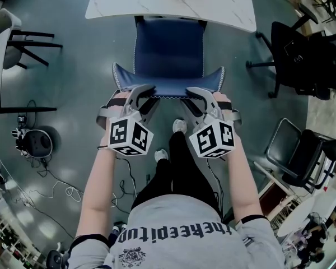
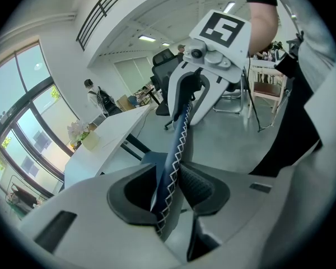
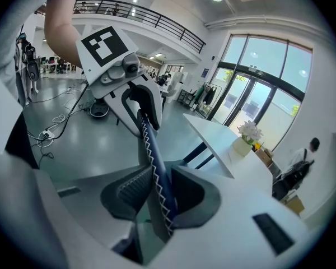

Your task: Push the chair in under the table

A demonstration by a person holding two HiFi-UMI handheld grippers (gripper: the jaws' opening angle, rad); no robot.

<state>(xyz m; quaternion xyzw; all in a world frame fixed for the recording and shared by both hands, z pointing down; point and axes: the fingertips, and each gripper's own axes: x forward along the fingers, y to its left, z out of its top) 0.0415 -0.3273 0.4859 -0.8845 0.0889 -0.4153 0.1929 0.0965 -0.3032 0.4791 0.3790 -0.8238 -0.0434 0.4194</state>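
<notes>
Head view, starting close in: what do the two hands carry?

— Each holds a claw by its marker cube. The left claw and the right claw sit side by side. Both reach forward and down onto the top edge of the backrest of a blue chair. The person's shoes are on the floor just behind and below the claws.

And the jaws, spread or pressed together?

— Neither. In the left gripper view the left claw pinches the backrest. The blue fabric with its white zigzag stitching runs up between the dark pads, which bear on it from both sides. The right gripper view shows the same for the right claw. Each view also catches the other claw further along the same edge, gripping it too.

Where is the chair relative to the claws?

— Directly ahead of them, with the seat stretching away. Its far end lies beneath the near edge of the white bench. The rest of the seat and the backrest stand out on the claws' side of that edge.

Anything past that?

— Beyond the claws, the gripper views show a small pot of white flowers on the bench. Off to the right claw's side stands a black office chair. Off to the left claw's side, a round device with cables rests on the grey floor.
</notes>
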